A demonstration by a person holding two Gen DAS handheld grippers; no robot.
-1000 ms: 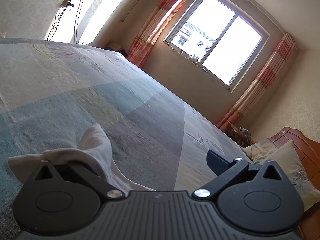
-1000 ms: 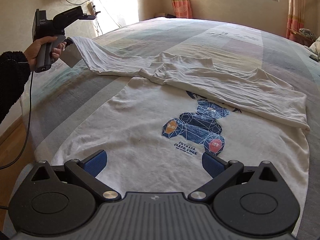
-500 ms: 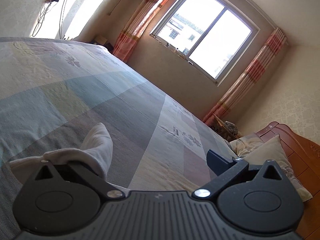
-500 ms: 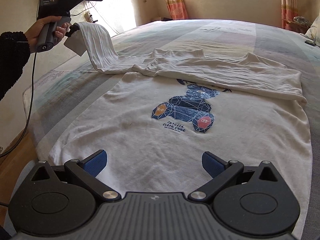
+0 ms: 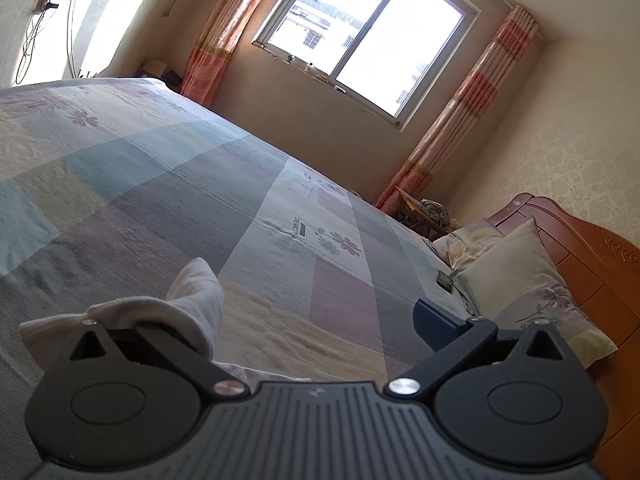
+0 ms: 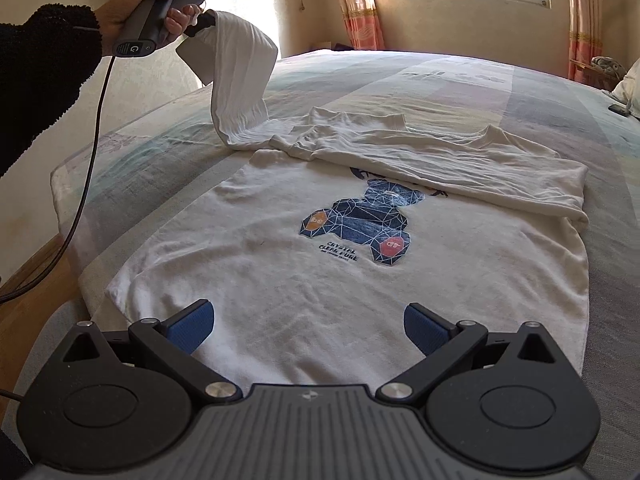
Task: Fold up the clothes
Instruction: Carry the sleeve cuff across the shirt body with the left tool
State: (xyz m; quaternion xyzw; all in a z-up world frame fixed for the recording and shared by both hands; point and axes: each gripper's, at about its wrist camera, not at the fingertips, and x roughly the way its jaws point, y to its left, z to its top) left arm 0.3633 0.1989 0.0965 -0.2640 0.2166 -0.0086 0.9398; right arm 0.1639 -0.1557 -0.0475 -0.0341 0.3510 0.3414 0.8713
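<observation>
A white T-shirt (image 6: pixel 320 280) with a dark geometric bear print lies flat on the bed, its top part folded down over the chest. Its left sleeve (image 6: pixel 240 80) is lifted off the bed and hangs from my left gripper (image 6: pixel 200 24), held in a person's hand at the upper left. In the left wrist view the left gripper (image 5: pixel 308 316) has its jaws wide apart, and the sleeve (image 5: pixel 192 300) is draped over its left finger, hiding the pad. My right gripper (image 6: pixel 306 326) stands open just above the shirt's hem, holding nothing.
The patchwork bedspread (image 5: pixel 160 200) stretches far behind the shirt. Pillows (image 5: pixel 516 280) and a wooden headboard (image 5: pixel 592 264) are at the right, with a small dark object (image 6: pixel 620 109) near them. A cable (image 6: pixel 88 160) hangs at the bed's left edge over wooden floor (image 6: pixel 28 292).
The left gripper has risen and come inward with the sleeve, which now hangs steeply instead of lying stretched out. The right gripper has barely moved.
</observation>
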